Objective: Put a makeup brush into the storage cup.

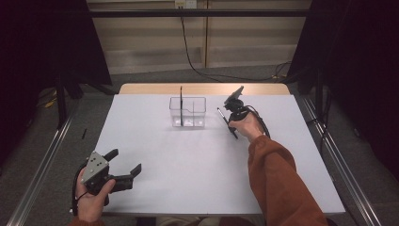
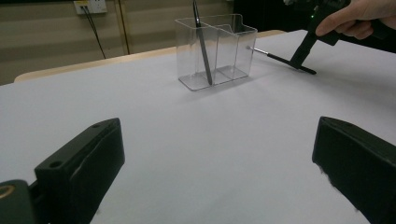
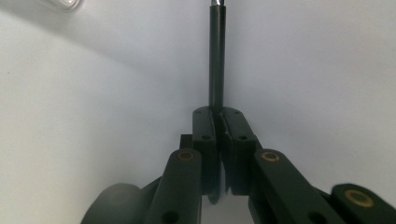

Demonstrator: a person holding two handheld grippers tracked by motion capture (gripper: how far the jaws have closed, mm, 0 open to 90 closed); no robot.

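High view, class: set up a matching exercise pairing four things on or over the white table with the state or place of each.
Things:
1. left tongs
2. right tongs
3. clear organiser
4. upright pen

States:
A. shut on a black pen
B. standing in the organiser's left compartment
C. open, nothing between
D. at the table's far middle

Pairs: 1-C, 2-A, 3-D, 4-B

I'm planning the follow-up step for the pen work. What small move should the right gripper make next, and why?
Probably lift the pen off the table. The right gripper is already shut on its dark barrel, and the pen lies low beside the clear organizer, where another pen already stands. It needs height to clear the rim.
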